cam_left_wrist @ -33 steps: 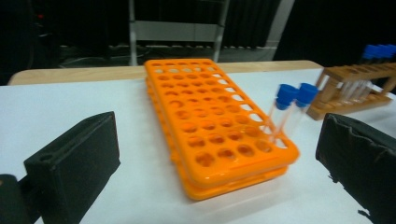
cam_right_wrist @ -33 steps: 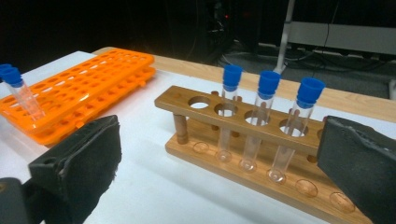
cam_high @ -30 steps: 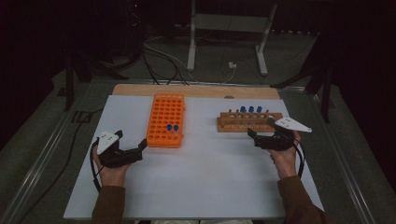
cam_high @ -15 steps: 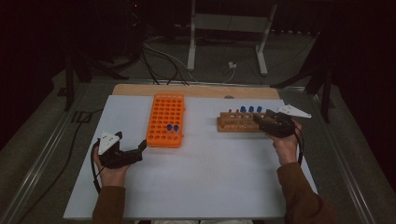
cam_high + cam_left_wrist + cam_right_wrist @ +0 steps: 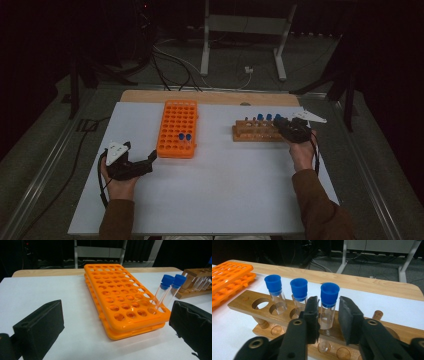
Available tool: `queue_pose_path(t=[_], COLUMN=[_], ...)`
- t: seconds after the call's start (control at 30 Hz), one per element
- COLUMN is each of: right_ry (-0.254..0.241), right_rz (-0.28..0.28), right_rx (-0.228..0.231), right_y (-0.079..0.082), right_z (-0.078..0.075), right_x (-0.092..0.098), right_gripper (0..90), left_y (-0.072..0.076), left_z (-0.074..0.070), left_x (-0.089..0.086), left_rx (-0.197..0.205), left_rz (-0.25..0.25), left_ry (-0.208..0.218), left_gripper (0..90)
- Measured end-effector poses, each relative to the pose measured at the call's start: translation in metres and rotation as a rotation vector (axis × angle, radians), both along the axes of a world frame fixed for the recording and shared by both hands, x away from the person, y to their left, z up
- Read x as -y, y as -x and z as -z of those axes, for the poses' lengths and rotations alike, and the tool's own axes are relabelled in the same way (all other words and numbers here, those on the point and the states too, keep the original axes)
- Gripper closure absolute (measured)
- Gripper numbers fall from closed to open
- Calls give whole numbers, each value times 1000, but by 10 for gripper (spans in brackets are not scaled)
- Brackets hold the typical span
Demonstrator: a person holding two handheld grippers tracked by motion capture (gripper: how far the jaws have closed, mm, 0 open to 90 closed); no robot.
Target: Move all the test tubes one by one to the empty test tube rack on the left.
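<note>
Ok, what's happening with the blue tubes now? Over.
Right hand-held gripper open around rightmost tube in wooden rack. Left hand-held gripper open, idle. Nothing blocking.

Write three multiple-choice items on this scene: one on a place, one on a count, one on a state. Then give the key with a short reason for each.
1. Where do the right tongs stand?
A. over the orange rack
B. at the wooden rack
C. off the table

2. How many blue-capped tubes stand in the orange rack?
A. two
B. four
C. none

3. How are the left tongs?
A. shut on a tube
B. open, holding nothing
C. shut on the rack

Key: 1 B, their jaws flank a capped tube in the wooden rack. 2 A, a pair stands near the rack's corner. 3 B, the jaws stand wide apart with only table between them.
</note>
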State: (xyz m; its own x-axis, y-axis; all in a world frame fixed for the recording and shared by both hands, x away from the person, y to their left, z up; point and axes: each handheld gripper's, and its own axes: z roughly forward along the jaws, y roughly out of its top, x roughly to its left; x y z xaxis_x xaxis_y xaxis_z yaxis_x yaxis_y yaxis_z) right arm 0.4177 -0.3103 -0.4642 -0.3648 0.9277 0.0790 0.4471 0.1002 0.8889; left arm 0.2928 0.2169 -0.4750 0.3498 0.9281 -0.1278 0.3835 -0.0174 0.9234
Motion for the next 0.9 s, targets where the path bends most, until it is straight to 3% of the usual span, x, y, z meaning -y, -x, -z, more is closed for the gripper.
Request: queue_pose_path(t=[0.5, 0.67, 0.9], right_ry=[13, 52, 35], right_rz=[8, 1, 11], right_rx=[5, 13, 13], right_y=[-5, -3, -1], right_z=[7, 6, 4], right_x=[-6, -13, -9], right_gripper=[756, 757, 762], left_y=[-1, -1, -1], left_z=[2, 3, 4], left_x=[1, 1, 1], left_rx=[-9, -11, -15], left_rz=[0, -2, -1], left_ry=[-7, -5, -11], left_gripper=[6, 6, 6])
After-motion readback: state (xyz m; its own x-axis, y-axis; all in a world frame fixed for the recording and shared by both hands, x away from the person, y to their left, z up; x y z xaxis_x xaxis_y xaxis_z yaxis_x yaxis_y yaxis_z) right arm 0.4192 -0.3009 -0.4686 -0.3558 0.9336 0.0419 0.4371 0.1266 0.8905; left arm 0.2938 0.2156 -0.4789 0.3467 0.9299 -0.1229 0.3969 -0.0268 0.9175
